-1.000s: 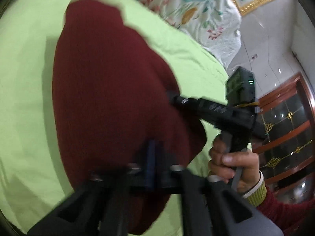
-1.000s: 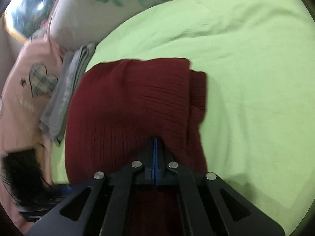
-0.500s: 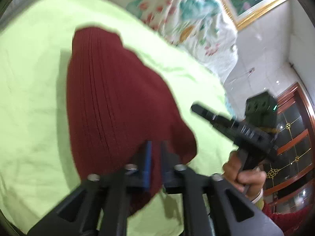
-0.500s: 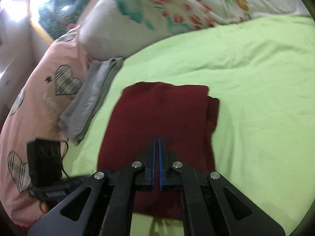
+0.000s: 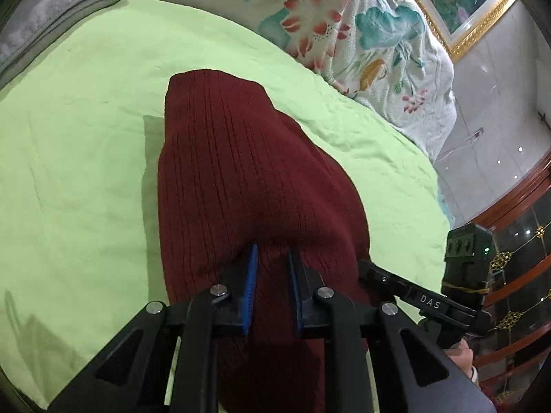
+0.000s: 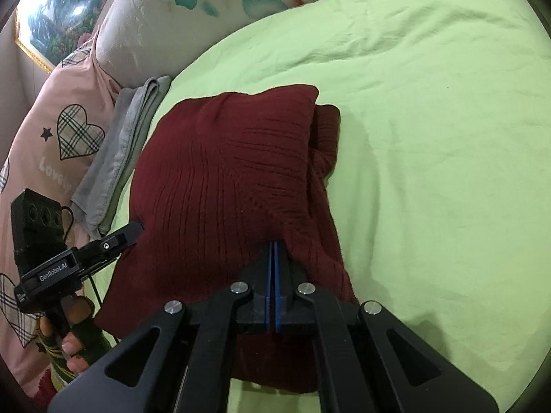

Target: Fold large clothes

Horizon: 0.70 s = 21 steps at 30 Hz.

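Green bedsheet (image 6: 430,110) carries the folded red sweater (image 6: 224,179) at frame centre, clear of the grey cloth (image 6: 117,158) at left, so the left gripper (image 5: 272,258), slightly parted and empty, and the right gripper (image 6: 274,246), closed and empty, can press it flat.

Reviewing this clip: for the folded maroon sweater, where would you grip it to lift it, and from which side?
Probably the near edge of the maroon sweater, coming in low from the holder's side. The layers stack thick and square there, whereas the right side shows a loose fold poking out that could slip free. One pair of tongs at each near corner should keep it flat.
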Each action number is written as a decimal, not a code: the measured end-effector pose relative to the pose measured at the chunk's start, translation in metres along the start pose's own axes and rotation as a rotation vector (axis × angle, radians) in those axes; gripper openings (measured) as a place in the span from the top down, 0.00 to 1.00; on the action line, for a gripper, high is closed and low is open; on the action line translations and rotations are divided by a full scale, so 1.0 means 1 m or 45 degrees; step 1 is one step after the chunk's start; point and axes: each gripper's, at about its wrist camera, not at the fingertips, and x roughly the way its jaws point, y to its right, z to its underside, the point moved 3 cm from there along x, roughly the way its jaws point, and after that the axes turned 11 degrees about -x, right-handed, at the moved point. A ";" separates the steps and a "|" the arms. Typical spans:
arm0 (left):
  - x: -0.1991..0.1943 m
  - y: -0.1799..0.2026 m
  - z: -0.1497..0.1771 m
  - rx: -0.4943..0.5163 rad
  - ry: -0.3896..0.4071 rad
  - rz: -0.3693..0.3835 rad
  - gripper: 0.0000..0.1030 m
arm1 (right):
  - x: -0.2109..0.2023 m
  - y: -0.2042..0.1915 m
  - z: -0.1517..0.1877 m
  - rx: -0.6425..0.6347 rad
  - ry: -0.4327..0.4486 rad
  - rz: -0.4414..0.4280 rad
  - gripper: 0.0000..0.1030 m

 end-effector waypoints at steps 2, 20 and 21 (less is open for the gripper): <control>-0.012 0.007 0.003 0.008 0.015 0.000 0.84 | -0.002 -0.003 -0.001 -0.013 -0.005 0.001 1.00; -0.039 0.002 0.092 0.097 -0.078 -0.068 0.98 | -0.010 -0.005 0.040 -0.058 -0.053 0.042 0.97; -0.040 0.003 0.092 0.102 -0.077 -0.091 0.98 | -0.010 -0.006 0.041 -0.066 -0.053 0.046 0.97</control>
